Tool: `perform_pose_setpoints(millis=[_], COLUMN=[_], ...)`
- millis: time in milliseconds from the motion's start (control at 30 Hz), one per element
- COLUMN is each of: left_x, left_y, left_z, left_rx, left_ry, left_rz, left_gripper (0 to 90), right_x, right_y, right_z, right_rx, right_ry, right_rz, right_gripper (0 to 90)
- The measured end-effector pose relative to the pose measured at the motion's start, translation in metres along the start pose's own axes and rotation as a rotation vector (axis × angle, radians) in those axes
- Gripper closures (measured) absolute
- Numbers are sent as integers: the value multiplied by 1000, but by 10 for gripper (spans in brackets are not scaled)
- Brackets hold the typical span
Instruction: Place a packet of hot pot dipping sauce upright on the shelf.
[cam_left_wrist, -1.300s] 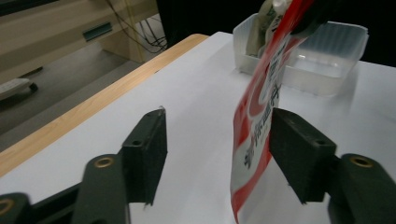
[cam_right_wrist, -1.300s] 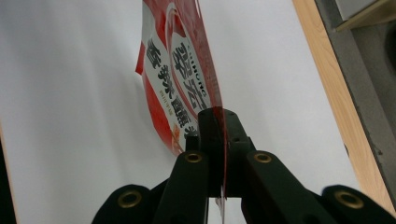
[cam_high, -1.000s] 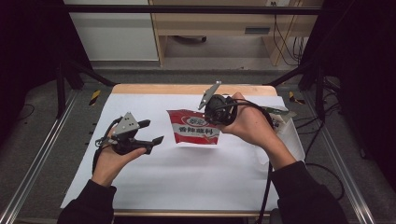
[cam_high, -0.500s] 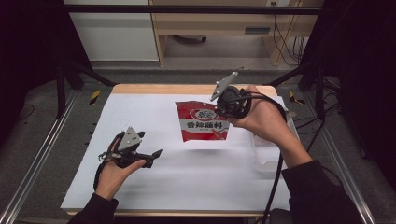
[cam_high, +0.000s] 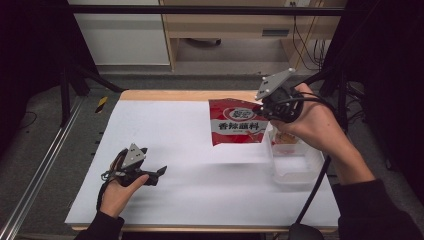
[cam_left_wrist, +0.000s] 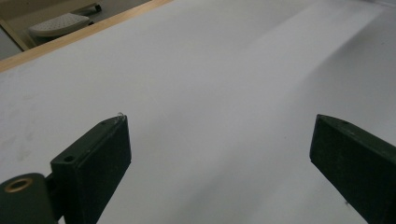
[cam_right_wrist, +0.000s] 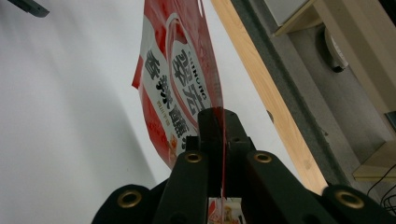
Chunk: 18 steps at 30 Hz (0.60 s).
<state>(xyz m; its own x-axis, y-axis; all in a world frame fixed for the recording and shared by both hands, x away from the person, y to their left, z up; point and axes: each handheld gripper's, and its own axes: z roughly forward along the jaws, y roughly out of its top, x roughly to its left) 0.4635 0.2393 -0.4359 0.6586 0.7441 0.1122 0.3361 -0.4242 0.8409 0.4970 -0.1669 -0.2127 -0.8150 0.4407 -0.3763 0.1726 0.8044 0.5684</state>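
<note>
A red seasoning packet (cam_high: 235, 127) with white and black lettering hangs in the air over the right part of the white table (cam_high: 180, 150). My right gripper (cam_high: 263, 108) is shut on its upper right edge; in the right gripper view the two black jaws clamp the thin packet (cam_right_wrist: 175, 88) at my right gripper (cam_right_wrist: 219, 123). My left gripper (cam_high: 161, 171) rests low at the table's front left, and its jaws have just been opening. They stand wide apart over bare white tabletop at my left gripper (cam_left_wrist: 219, 149), with nothing between them.
A clear plastic box (cam_high: 295, 157) sits on the table's right side, just below and right of the hanging packet. The wooden table edge (cam_high: 165, 95) runs along the back. A metal rail (cam_high: 35, 175) lines the floor at the left.
The right gripper has lifted the packet off the table and carried it right, toward the clear box. The left gripper has sunk toward the table's front left and its jaws have spread.
</note>
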Motion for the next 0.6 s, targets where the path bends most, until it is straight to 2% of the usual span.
perform_pose_setpoints(millis=[267,600], left_x=[5,5], left_y=[-4,-4], left_z=[0,2], left_rx=[3,14], left_ry=[18,18], left_rz=[-14,-9], left_gripper=[51,51], right_x=[-10,-16], right_y=[-21,-42], right_z=[-23,-44], right_rx=[-11,17], right_ry=[-37,-79], right_rz=[49,123], right_gripper=[900,900])
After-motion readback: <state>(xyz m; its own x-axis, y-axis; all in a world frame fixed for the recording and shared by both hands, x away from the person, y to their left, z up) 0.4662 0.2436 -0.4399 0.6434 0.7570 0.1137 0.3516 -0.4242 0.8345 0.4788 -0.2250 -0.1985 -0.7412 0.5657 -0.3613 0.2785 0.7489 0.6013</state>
